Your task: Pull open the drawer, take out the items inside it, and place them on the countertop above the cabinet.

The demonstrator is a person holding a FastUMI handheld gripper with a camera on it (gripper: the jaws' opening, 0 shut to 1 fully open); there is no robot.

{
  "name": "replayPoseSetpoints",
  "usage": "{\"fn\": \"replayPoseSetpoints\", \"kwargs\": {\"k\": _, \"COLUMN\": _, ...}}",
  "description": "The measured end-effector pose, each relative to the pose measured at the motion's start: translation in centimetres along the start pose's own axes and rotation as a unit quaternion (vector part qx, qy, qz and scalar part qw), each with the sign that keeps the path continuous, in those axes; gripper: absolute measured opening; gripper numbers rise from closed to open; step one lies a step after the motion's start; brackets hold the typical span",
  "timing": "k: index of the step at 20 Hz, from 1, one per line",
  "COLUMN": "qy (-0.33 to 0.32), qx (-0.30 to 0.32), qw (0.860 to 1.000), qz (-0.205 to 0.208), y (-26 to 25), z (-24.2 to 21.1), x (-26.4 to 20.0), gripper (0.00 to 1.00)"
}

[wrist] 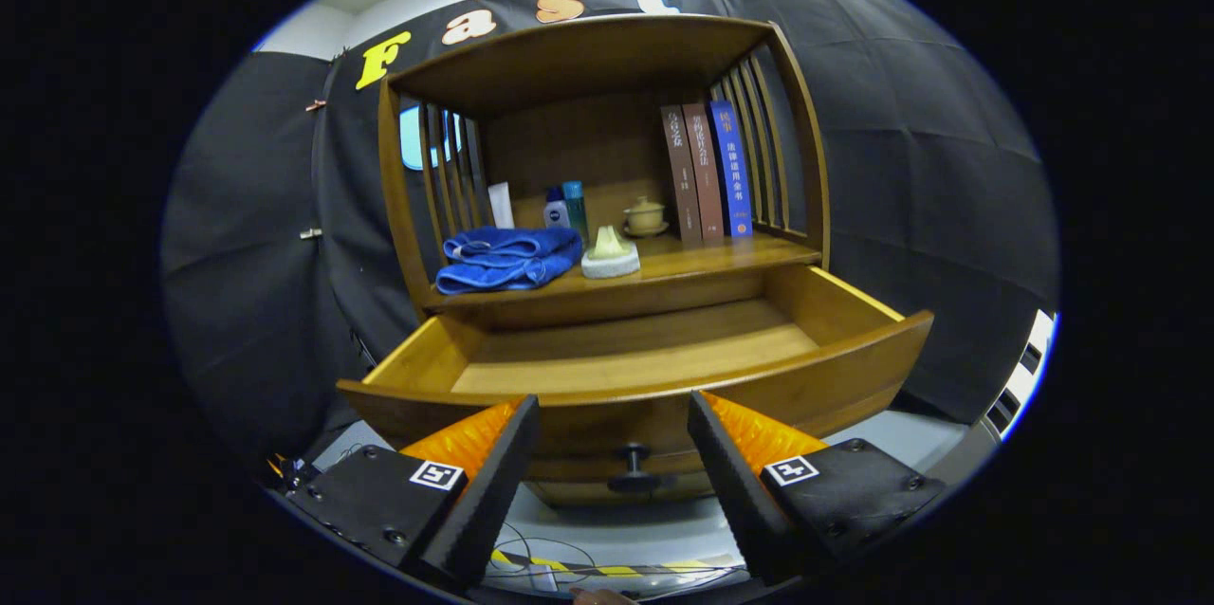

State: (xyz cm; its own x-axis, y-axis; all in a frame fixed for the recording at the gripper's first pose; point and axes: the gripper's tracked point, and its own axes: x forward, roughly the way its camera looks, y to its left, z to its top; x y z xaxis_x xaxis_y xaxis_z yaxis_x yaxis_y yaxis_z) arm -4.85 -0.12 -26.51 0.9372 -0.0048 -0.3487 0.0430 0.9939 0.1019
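The wooden cabinet's drawer stands pulled out toward me, and its bare wooden floor shows with nothing lying on the part I can see. Its dark round knob sits on the drawer front, just ahead of and between my fingertips. My gripper is open, fingers spread wide on either side of the knob and holding nothing. On the countertop above the drawer lie a folded blue towel and a pale object in a small white dish.
At the back of the countertop stand a few bottles, a small lidded cup on a saucer and three upright books. Slatted wooden sides and a top shelf enclose the countertop. Cables and striped tape lie on the floor below.
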Motion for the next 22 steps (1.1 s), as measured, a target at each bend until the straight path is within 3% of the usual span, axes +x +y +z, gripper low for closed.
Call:
{"fn": "replayPoseSetpoints", "kwargs": {"k": 9, "qy": 0.032, "qx": 0.008, "qw": 0.999, "qz": -0.014, "y": -1.0, "z": -3.1, "x": 3.1, "gripper": 0.99}}
{"fn": "replayPoseSetpoints", "kwargs": {"k": 14, "qy": 0.031, "qx": 0.003, "qw": 0.999, "qz": -0.019, "y": -0.8, "z": -2.5, "x": 4.3, "gripper": 0.99}}
{"fn": "replayPoseSetpoints", "kwargs": {"k": 22, "qy": 0.039, "qx": -0.008, "qw": 0.999, "qz": -0.018, "y": -0.8, "z": -0.2, "x": 11.3, "gripper": 0.99}}
